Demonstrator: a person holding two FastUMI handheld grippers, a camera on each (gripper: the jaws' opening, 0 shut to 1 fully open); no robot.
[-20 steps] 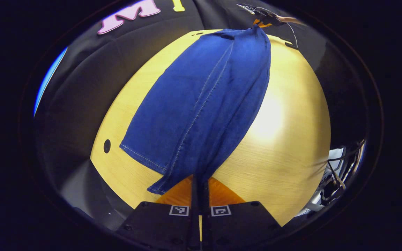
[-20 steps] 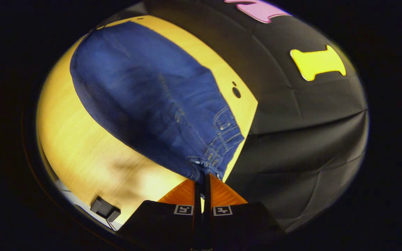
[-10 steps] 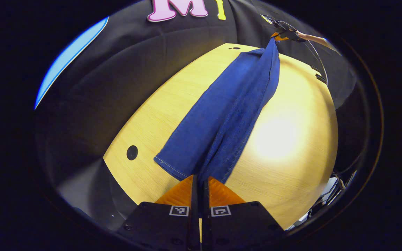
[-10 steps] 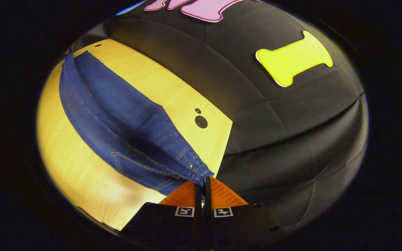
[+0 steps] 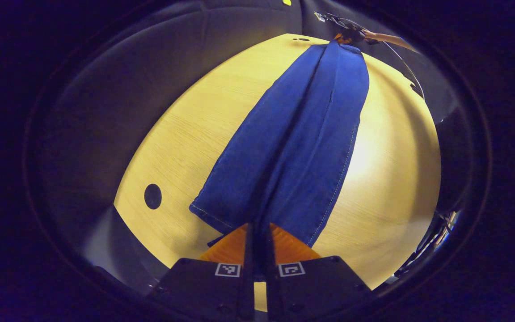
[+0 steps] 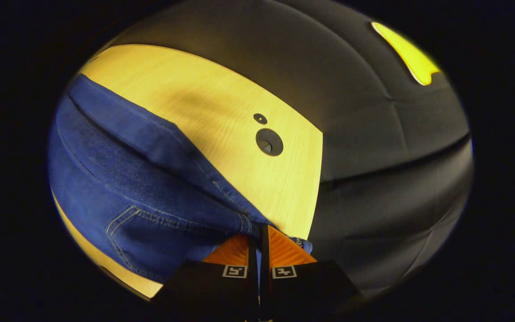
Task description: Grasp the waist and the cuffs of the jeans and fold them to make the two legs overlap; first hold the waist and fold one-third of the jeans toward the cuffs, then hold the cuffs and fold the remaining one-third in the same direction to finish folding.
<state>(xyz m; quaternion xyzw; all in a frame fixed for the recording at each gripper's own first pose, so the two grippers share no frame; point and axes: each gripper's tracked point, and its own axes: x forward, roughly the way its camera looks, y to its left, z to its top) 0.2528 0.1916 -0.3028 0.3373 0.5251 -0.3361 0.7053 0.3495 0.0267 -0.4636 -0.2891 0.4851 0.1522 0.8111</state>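
The long dark-blue denim jeans [image 5: 297,147] carry pale contrast stitching along the seams and, toward seven o'clock in the right gripper view, a curved pocket outline. The light yellow wood-grain tabletop [image 6: 221,112] has round black holes [image 6: 269,142]. Black-and-white square markers [image 5: 227,269] pattern the gripper bodies.

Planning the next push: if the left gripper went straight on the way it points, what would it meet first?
The jeans themselves: the left gripper is shut on their cuff end, and the denim stretches ahead over the wooden table toward the right gripper. Depth is uncertain.

Distant gripper [image 5: 346,36] too small.
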